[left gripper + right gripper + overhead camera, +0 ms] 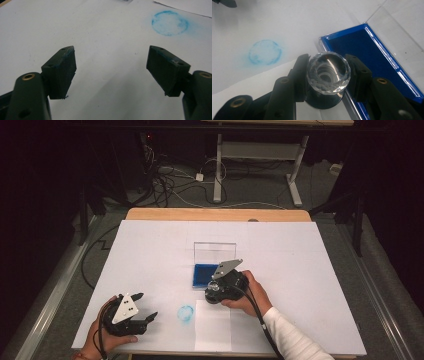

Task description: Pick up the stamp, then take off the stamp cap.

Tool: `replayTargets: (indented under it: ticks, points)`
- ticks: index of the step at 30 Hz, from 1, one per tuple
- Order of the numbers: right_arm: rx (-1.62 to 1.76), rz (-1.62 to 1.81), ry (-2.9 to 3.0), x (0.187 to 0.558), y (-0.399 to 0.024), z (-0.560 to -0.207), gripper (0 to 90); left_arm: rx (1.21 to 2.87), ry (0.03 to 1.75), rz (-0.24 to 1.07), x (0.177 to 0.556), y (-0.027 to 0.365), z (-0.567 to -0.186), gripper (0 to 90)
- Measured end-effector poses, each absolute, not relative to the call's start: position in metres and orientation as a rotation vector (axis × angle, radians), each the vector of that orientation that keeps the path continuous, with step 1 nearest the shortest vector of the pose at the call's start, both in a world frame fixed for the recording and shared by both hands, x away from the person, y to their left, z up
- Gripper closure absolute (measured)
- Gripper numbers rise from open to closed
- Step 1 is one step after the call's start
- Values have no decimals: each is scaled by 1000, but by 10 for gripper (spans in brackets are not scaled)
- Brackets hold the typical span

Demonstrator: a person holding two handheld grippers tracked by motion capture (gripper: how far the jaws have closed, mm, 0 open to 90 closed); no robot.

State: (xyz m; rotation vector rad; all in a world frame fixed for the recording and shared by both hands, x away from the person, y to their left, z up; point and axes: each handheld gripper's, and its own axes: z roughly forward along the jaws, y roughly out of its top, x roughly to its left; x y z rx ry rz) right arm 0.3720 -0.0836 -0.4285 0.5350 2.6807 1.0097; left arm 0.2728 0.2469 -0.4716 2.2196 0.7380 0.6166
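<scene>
My right gripper (214, 291) is shut on a round stamp with a faceted clear knob (328, 73); both pads press on its sides. It hovers at the near edge of a blue ink pad (202, 275) that lies in a clear case with its lid (215, 252) standing up. In the right gripper view the blue ink pad (367, 47) lies just right of the knob. A blue ring mark (186, 312) is printed on the white table cover. My left gripper (145, 309) rests at the front left, open, with nothing between its fingers; the blue ring mark (170, 23) lies ahead of it to the right.
A white sheet of paper (212, 332) lies at the table's front edge, right of the ring mark. The white cover (300, 260) spans the table, with a wooden edge (215, 214) at the back. Cables and desk legs stand on the floor beyond.
</scene>
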Motion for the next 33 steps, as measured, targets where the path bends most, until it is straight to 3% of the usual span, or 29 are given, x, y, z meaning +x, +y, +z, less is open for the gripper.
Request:
replayTargets:
  ticks: [33]
  points:
    - [563, 1155, 2483, 348, -131, -383, 572, 2220, 700, 615, 277, 234, -471, 226]
